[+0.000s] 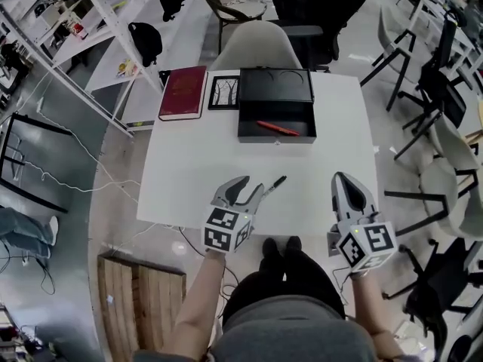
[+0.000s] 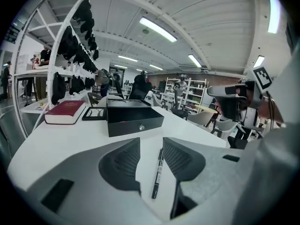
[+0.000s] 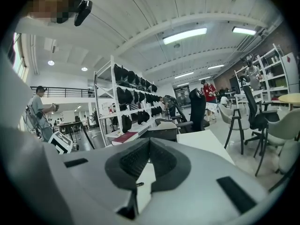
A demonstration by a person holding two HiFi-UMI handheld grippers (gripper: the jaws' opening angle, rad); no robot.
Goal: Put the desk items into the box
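On the white table stands an open black box with a red pen inside, its lid lying behind it. A black pen lies near the table's front. My left gripper is open around the pen's near end. In the left gripper view the black pen lies flat on the table between the spread jaws, close to the right one, and the pads do not press on it. The box stands beyond it. My right gripper hovers at the front right, shut and empty.
A red book and a small black picture frame lie at the back left beside the box. A beige chair stands behind the table, and more chairs to the right. A wooden pallet lies on the floor at left.
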